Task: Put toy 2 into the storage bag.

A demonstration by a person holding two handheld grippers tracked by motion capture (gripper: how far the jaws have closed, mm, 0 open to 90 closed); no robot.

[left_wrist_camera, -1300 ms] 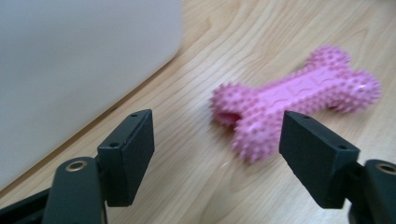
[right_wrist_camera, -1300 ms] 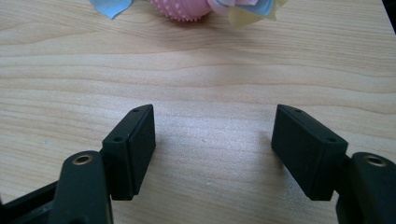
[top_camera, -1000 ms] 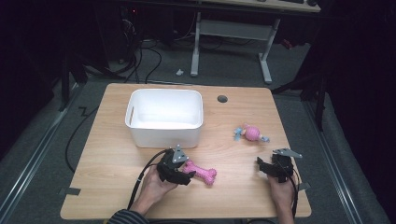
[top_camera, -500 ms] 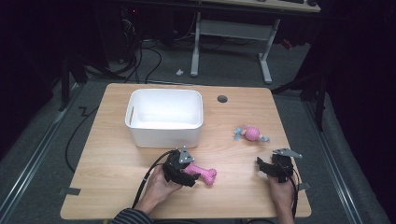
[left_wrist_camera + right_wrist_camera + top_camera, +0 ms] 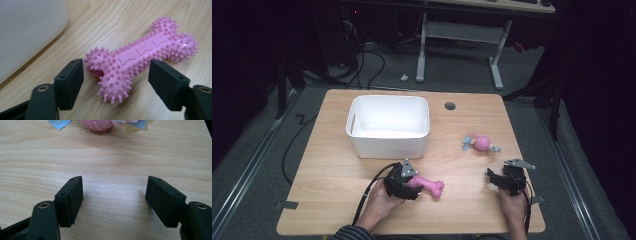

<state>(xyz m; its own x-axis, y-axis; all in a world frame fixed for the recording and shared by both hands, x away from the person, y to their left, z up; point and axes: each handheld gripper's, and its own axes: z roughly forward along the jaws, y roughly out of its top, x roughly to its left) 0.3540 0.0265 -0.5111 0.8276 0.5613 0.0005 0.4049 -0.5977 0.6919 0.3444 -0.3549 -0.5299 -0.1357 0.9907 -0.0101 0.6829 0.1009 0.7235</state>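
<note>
Wooden table [image 5: 337, 175]: left hand-held gripper [image 5: 115, 75] low, jaws closing astride pink bone [image 5: 140, 57], untouched.

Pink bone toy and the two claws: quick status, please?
Left gripper open, jaws just closing around pink bone, not pinching. Right gripper open over bare table. White bin beyond; nothing in the way.

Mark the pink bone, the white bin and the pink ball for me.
pink bone [image 5: 140, 53]: left gripper view, middle of its shaft.
white bin [image 5: 388, 145]: high view, near wall.
pink ball [image 5: 482, 142]: high view, centre of the ball.
</note>
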